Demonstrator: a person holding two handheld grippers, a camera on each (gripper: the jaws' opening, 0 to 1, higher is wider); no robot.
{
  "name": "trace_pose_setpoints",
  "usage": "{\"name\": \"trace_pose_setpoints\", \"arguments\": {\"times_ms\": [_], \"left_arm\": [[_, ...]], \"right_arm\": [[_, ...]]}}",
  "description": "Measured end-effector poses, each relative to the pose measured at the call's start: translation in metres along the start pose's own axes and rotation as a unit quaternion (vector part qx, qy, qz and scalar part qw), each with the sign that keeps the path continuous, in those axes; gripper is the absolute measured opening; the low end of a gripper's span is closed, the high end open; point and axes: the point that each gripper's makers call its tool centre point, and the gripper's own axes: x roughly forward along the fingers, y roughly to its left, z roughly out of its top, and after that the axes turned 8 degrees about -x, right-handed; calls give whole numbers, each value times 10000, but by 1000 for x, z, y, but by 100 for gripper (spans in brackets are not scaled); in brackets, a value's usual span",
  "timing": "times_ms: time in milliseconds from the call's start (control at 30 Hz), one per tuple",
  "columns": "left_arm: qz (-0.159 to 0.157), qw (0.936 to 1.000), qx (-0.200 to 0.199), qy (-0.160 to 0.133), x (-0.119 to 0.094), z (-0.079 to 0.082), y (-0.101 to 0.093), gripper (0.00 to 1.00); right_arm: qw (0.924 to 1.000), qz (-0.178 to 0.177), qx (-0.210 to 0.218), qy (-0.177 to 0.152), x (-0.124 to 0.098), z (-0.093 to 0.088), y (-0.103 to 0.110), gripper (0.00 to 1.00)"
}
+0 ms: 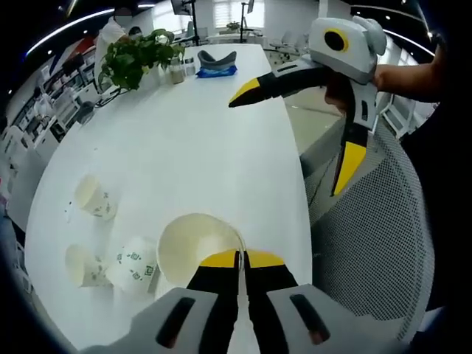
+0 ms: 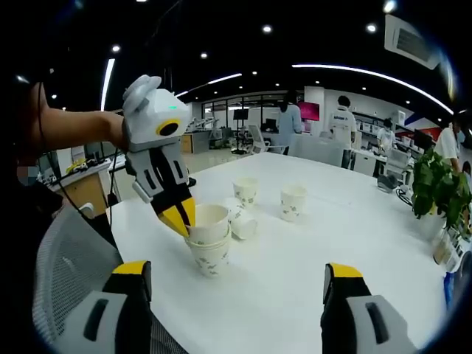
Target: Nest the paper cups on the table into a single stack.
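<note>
Left gripper (image 2: 179, 215), jaws pinched together on the rim of the top white paper cup with green print (image 2: 209, 221), which sits nested in the short stack of like cups (image 2: 209, 254) near the edge of the white table (image 2: 295, 273); right gripper (image 2: 236, 284) spread wide, holding nothing, well back from the stack; one loose cup on its side (image 2: 243, 224) just behind the stack, two upright cups (image 2: 245, 190) beyond; step in hand, by my reading: seating a cup; next move calls for release, then fetching a loose cup.
</note>
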Motion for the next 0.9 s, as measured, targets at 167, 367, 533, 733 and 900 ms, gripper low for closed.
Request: {"name": "trace_pose_setpoints", "arguments": {"times_ms": [167, 367, 533, 733, 900], "left_arm": [[-50, 10000, -50, -29, 2, 2, -4, 1], [-106, 9999, -94, -20, 7, 1, -7, 1], [-162, 9998, -147, -14, 10, -1, -7, 1], [-227, 9996, -189, 2, 15, -2, -7, 2], [-245, 9995, -194, 16, 17, -5, -7, 2]], "right_arm": [[10000, 4, 14, 2, 0, -1, 0, 98], [10000, -21, 30, -10, -1, -1, -1, 98], [10000, -37, 38, -7, -2, -2, -2, 98], [10000, -58, 64, 9, -3, -3, -3, 98], [10000, -50, 69, 19, -3, -4, -3, 98]]}}
